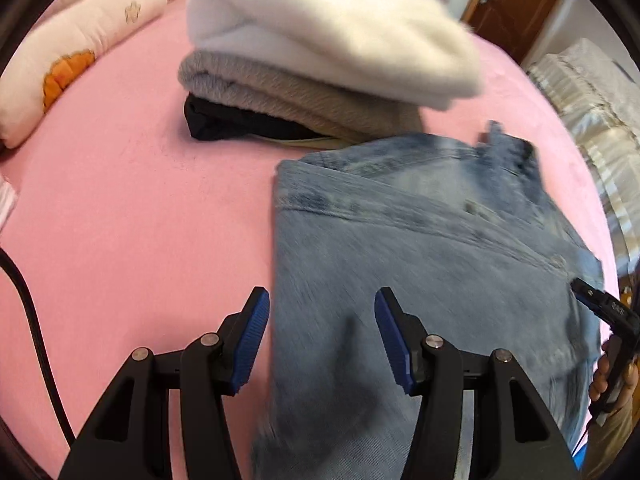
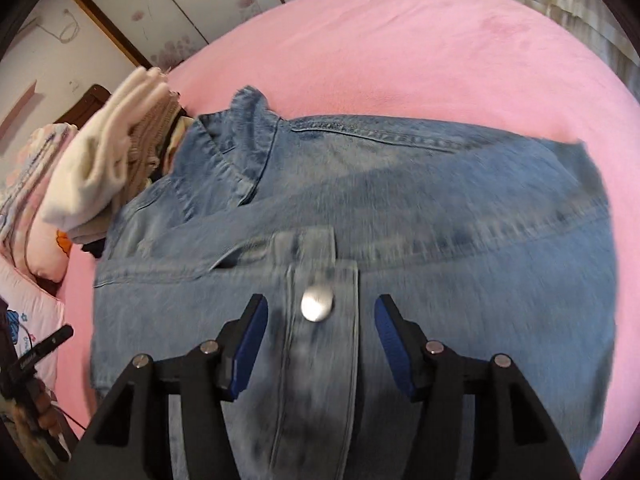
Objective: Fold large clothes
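A: Broadly, what occupies the surface, largest item first?

B: A pink bed sheet [image 2: 420, 52] covers the whole work surface. On it lies a light-blue denim garment [image 2: 400, 208], folded flat, collar toward the stack of clothes and a metal snap button [image 2: 317, 303] facing up. Both views are motion-blurred, so seam detail is unreliable.

A: What borders the garment?

B: A stack of folded clothes [image 1: 320, 80] sits just beside its collar end: a white fluffy item [image 1: 320, 28] on top, a beige knit [image 1: 280, 96] under it, a black item [image 1: 224, 120] at the bottom. The stack overlaps the denim edge in the right wrist view; whether they touch cannot be determined. A pink pillow [image 1: 76, 48] lies along the far left bed edge, well apart from the garment. A black cable [image 1: 36, 328] runs down the left of the left wrist view. A wooden door [image 1: 516, 4] stands beyond the bed.

A: Gripper states?

B: The left gripper [image 1: 320, 340] stands spread above the garment's left edge, one finger over sheet, the other over denim; nothing is pinched. The right gripper [image 2: 320, 344] is also spread, its pads either side of the button placket without pressing it. A hand [image 1: 612, 380] holding the right gripper shows at the right border of the left wrist view.
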`<state>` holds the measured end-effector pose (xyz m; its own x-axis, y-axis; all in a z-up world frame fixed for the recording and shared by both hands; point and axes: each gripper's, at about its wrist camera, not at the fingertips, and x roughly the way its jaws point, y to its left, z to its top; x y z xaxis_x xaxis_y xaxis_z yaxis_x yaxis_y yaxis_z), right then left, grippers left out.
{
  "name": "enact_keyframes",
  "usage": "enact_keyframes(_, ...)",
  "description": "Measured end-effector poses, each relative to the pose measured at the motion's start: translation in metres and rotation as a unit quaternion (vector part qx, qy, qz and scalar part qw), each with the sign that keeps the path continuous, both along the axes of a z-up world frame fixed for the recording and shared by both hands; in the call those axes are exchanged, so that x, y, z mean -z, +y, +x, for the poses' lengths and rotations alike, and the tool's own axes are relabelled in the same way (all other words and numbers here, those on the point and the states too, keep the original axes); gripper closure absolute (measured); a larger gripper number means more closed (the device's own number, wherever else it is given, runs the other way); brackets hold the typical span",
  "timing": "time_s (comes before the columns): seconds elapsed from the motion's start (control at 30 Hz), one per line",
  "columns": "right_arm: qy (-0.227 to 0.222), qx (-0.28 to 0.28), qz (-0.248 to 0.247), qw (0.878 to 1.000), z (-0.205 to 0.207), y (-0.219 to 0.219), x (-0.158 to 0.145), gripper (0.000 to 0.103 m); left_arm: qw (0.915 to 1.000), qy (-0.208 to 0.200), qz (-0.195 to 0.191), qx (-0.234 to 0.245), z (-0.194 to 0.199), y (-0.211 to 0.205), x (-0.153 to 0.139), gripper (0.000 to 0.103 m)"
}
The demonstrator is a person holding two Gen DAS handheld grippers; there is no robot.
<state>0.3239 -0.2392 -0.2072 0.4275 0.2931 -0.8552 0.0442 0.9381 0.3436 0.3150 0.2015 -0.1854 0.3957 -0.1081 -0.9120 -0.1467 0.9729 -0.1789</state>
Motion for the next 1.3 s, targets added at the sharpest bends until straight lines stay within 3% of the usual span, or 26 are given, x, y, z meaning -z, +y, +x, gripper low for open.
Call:
enact_keyframes(0.1,0.001,-0.017,0.000,1.000,0.013,0.004,0.008,0.046,0.9996,0.027,0.002,-0.011,0.024,0.013,0.023,0.049)
enact_keyframes(0.17,-0.004,-0.033,-0.003,0.999,0.015,0.009,0.011,0.039,0.9988,0.047,-0.002,-0.014,0.035,0.017,0.039,0.049)
enact_keyframes(0.27,-0.021,-0.060,-0.037,0.997,0.011,0.019,0.012,0.039,0.9980,0.060,-0.011,-0.016,0.046,0.017,0.056,0.047)
enact_keyframes(0.33,-0.032,-0.086,-0.043,0.995,0.005,0.025,0.011,0.057,0.9989,0.045,-0.008,-0.014,0.049,0.013,0.056,0.047)
enact_keyframes(0.37,-0.036,-0.091,-0.047,0.994,0.002,0.028,0.011,0.067,0.9993,0.037,-0.006,-0.010,0.050,0.010,0.055,0.059)
enact_keyframes(0.4,-0.043,-0.091,-0.058,0.993,-0.001,0.031,0.009,0.070,0.9996,0.027,-0.009,-0.004,0.051,0.006,0.053,0.071)
enact_keyframes(0.43,-0.050,-0.096,-0.070,0.992,-0.004,0.037,0.007,0.074,0.9998,0.021,-0.005,-0.003,0.051,0.002,0.050,0.091)
enact_keyframes(0.5,-0.072,-0.096,-0.098,0.988,-0.011,0.046,0.000,0.079,0.9993,0.000,0.036,-0.005,0.048,-0.008,0.040,0.097)
enact_keyframes(0.57,-0.103,-0.093,-0.112,0.984,-0.018,0.053,-0.012,0.081,0.9974,-0.039,0.059,-0.011,0.039,-0.013,0.025,0.098)
enact_keyframes(0.7,-0.173,-0.077,-0.113,0.975,-0.024,0.057,-0.042,0.081,0.9928,-0.103,0.041,-0.045,0.023,-0.004,0.000,0.098)
enact_keyframes(0.77,-0.194,-0.064,-0.117,0.972,-0.018,0.056,-0.049,0.080,0.9901,-0.120,0.051,-0.052,0.022,-0.007,-0.001,0.098)
enact_keyframes(0.87,-0.187,-0.047,-0.119,0.974,0.001,0.051,-0.039,0.080,0.9882,-0.127,0.059,-0.063,0.025,-0.011,0.005,0.098)
enact_keyframes(0.93,-0.136,-0.042,-0.120,0.983,0.020,0.049,-0.014,0.079,0.9889,-0.116,0.061,-0.071,0.029,-0.006,0.019,0.098)
enact_keyframes(1.0,-0.073,-0.038,-0.119,0.990,0.034,0.046,0.014,0.068,0.9899,-0.106,0.066,-0.067,0.029,-0.005,0.036,0.098)
enact_keyframes(1.03,-0.078,-0.033,-0.110,0.990,0.033,0.043,0.014,0.067,0.9901,-0.104,0.071,-0.063,0.030,-0.007,0.041,0.098)
enact_keyframes(1.1,-0.076,-0.016,-0.116,0.990,0.029,0.039,0.005,0.055,0.9909,-0.102,0.071,-0.053,0.031,-0.007,0.042,0.096)
enact_keyframes(1.3,-0.116,-0.019,-0.126,0.985,-0.004,0.032,-0.037,0.055,0.9959,-0.078,0.000,-0.046,0.021,0.012,0.018,0.084)
